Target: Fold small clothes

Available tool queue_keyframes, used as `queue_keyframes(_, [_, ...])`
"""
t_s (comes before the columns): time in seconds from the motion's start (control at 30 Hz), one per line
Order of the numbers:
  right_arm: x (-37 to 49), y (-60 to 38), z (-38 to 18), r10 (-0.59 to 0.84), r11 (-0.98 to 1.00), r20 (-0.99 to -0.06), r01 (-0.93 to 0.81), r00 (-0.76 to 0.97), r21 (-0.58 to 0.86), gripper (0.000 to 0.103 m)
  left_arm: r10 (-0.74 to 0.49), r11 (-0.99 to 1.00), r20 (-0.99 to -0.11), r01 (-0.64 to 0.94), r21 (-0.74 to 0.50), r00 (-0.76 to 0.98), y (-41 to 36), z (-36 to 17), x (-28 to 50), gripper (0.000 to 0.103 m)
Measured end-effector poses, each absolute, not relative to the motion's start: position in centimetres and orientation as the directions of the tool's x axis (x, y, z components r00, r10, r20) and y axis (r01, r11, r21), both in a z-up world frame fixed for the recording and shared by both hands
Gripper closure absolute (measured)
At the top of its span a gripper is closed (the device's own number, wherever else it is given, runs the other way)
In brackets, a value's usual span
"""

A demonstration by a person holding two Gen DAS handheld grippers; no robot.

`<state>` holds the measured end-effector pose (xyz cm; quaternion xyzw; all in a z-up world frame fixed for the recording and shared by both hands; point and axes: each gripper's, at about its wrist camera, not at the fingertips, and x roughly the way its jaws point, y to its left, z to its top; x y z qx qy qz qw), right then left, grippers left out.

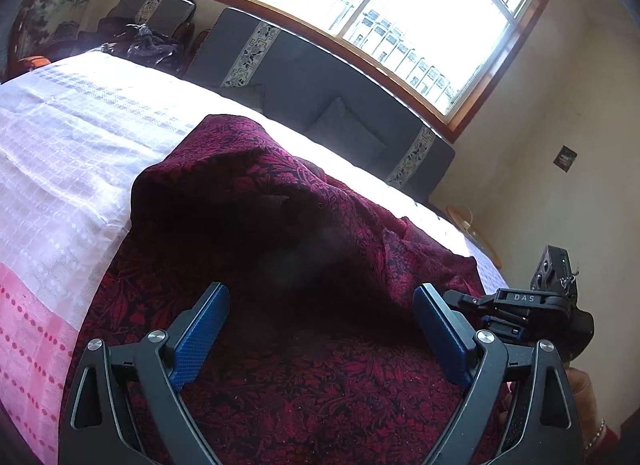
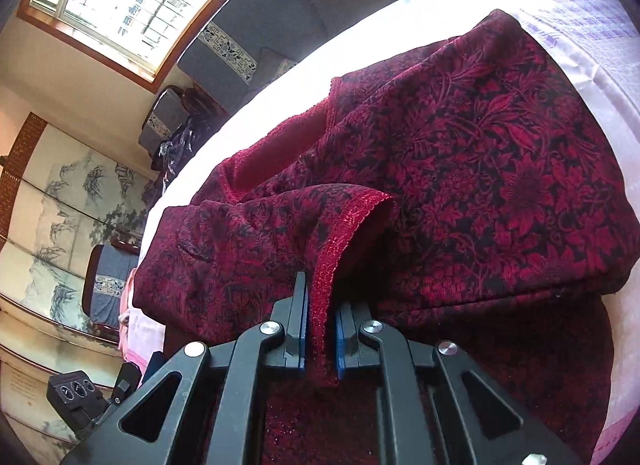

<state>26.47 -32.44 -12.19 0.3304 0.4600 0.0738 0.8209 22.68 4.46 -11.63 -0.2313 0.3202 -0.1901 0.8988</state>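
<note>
Right hand-held gripper (image 2: 320, 329) pinching the ribbed hem (image 2: 352, 201) of the red floral garment (image 2: 480, 153), only a narrow strip of edge between the pads; left hand-held gripper (image 1: 320, 329) spread wide over the same cloth, nothing between its fingers; garment lies bunched on the pale bedcover (image 1: 72, 137), one part humped up, sleeve or flap doubled over; risks, as I judge them: thin grip may slip if the hem is pulled hard; lifting with one side unheld would drag the whole heap rather than fold it; the hump may trap a crease inside; left pads could catch two layers.
</note>
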Motion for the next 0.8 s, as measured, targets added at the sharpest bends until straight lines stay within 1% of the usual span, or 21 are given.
queue_keyframes(0.23, [25.6, -35.2, -7.6, 0.360, 0.812, -0.651, 0.118, 0.668, 0.571, 0.093, -0.488, 0.808, -0.487, 0.164, -0.565, 0.725, 5.0, -12.1, 22.9, 0.010])
queue_keyframes(0.37, [25.8, -37.0, -6.0, 0.314, 0.844, -0.658, 0.117, 0.684, 0.524, 0.093, -0.482, 0.808, -0.494, 0.150, -0.570, 0.723, 5.1, -12.2, 23.0, 0.010])
queue_keyframes(0.47, [25.8, -38.2, -6.5, 0.286, 0.859, -0.675, 0.131, 0.680, 0.495, 0.093, -0.482, 0.805, -0.502, 0.136, -0.578, 0.718, 5.2, -12.5, 23.2, 0.010])
queue_keyframes(0.57, [25.9, -38.4, -7.9, 0.291, 0.867, -0.693, 0.124, 0.659, 0.483, 0.093, -0.479, 0.804, -0.512, 0.122, -0.582, 0.713, 5.2, -12.7, 23.3, 0.010])
queue_keyframes(0.7, [25.7, -38.5, -9.5, 0.311, 0.852, -0.679, 0.121, 0.665, 0.509, 0.093, -0.473, 0.803, -0.522, 0.104, -0.587, 0.710, 5.3, -12.9, 23.4, 0.010])
queue_keyframes(0.8, [25.9, -39.1, -10.6, 0.308, 0.843, -0.686, 0.146, 0.660, 0.518, 0.093, -0.472, 0.799, -0.525, 0.092, -0.594, 0.708, 5.5, -13.0, 23.5, 0.010])
